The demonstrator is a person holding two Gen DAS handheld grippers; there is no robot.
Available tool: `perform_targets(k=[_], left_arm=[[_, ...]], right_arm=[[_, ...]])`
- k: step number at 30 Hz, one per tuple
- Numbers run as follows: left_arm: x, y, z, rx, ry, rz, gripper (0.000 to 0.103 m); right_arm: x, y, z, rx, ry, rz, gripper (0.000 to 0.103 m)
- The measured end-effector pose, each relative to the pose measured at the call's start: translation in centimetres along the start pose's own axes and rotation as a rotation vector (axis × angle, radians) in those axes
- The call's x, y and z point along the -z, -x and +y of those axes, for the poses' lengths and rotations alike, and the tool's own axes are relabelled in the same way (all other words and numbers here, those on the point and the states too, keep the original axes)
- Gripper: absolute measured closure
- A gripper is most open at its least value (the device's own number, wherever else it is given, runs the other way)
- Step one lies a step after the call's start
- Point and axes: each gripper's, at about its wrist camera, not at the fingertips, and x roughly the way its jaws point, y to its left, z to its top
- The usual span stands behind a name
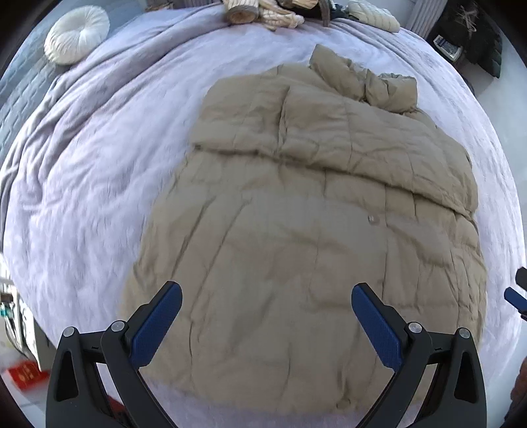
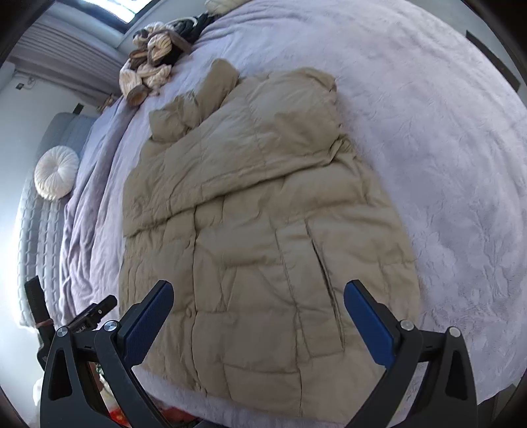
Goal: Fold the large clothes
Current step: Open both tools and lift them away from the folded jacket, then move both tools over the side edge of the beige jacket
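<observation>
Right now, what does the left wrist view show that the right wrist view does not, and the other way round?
Only the left wrist view shows a red item on the floor and a snap button on the coat front. Only the right wrist view shows the coat's slit pocket and a window. Both show the tan puffer coat on the lilac bedspread, the round white cushion, and open, empty jaws.

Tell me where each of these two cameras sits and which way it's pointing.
Left wrist: on the left tongs, looking steeply down at the tan puffer jacket on the lilac bed cover; its own open blue-padded fingers show, and the other tongs' tip at the right edge.
Right wrist: on the right tongs, facing down at the same jacket; its open fingers show.
Shared: jacket, bed cover, round white cushion, knitted pile.
</observation>
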Motion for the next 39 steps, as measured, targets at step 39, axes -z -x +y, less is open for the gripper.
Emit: perform_targets(k=[39], left_arm=[[12.6,-6.9,16.0,0.343,0.206,0.257,0.0]], right_arm=[[18.2,-1.4,-4.9,-0.076,-0.604,0.031,0.0]])
